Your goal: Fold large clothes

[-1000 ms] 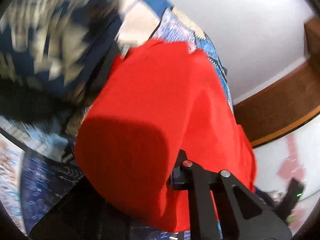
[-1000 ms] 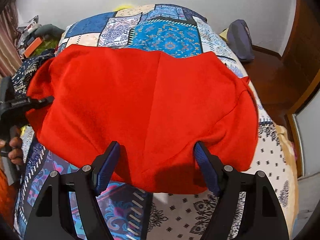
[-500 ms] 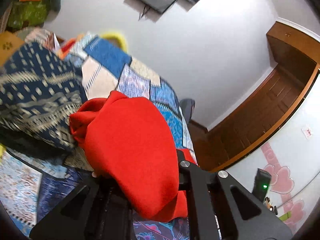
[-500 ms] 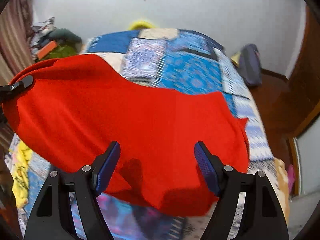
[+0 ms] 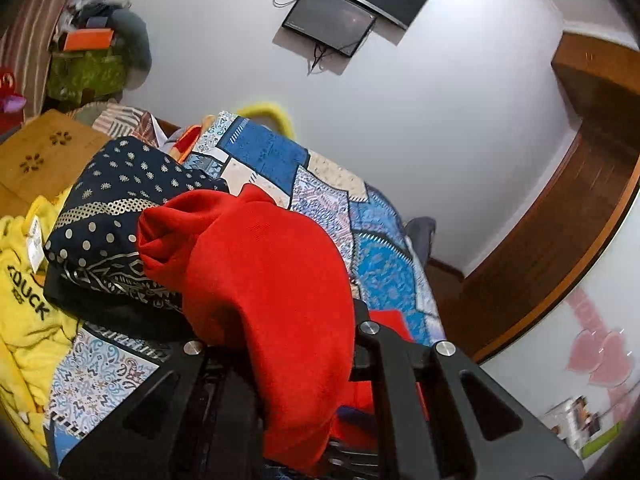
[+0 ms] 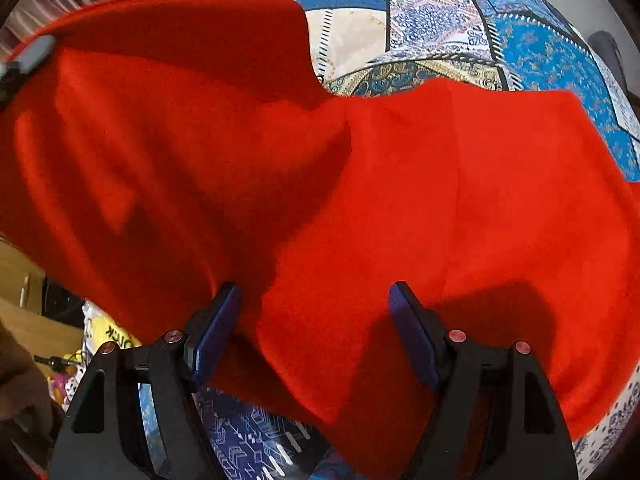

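Across the bed (image 6: 440,20), with its blue and cream patchwork cover, the red cloth (image 6: 360,184) takes up most of the right wrist view. Its right part lies spread on the cover, reaching toward the near edge of the bed; its left part is lifted and hangs in broad folds.

On the far left of that view the left tool (image 6: 28,54) shows only as a blurred grey tip at the raised edge of the cloth. In the left wrist view the cloth drapes thickly over that tool (image 5: 280,344) and hides its pads; the jaws are closed tight, with the red fabric bunched between the two black arms and spilling down over them.

The right tool (image 6: 314,320) stands wide open just above the near part of the cloth, its blue pads well apart, with nothing pinched between them.

To the left of the bed lie a dark dotted cloth (image 5: 120,208) and, nearer, a yellow garment (image 5: 24,320) with black lettering. On the white far wall hangs a dark screen (image 5: 332,20).
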